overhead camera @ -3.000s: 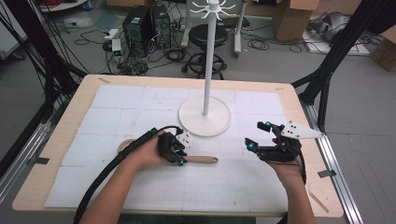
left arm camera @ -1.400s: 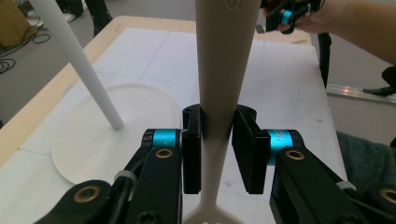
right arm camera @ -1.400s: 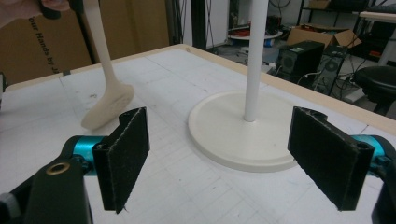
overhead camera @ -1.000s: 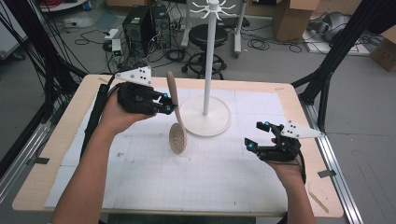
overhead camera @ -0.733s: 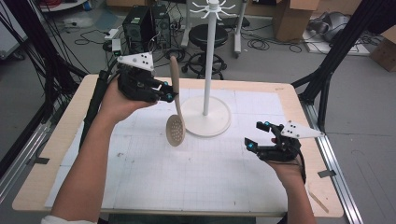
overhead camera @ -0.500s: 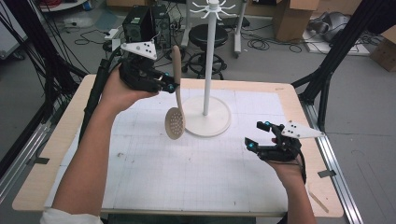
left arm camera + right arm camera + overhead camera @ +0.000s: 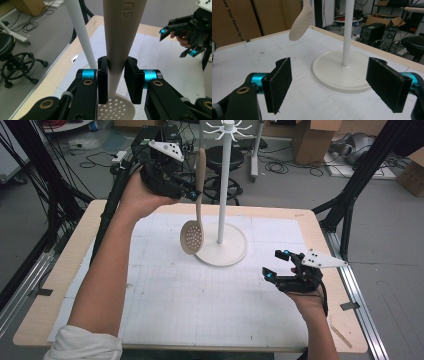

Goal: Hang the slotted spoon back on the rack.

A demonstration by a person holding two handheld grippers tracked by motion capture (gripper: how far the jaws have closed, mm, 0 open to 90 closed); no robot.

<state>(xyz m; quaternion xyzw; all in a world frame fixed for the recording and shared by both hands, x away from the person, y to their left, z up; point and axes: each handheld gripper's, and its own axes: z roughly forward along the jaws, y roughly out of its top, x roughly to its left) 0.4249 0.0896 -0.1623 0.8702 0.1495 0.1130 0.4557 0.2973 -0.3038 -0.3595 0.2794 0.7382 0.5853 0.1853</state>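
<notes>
The left gripper (image 7: 192, 196) is clamping the slotted spoon (image 7: 195, 210) mid-handle beside the hook stand (image 7: 223, 195) — rigid, light, smooth plastic, likely swinging; the right gripper (image 7: 279, 265) is resting with jaws apart.

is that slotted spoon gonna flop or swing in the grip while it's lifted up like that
Probably stiff: the slotted spoon hangs straight below the left gripper, with no visible bend. It looks like light plastic, since the jaws hold it by the handle alone. It could pivot somewhat: the pads clamp a smooth, rounded handle, and the perforated bowl hangs low beside the white stand.
</notes>
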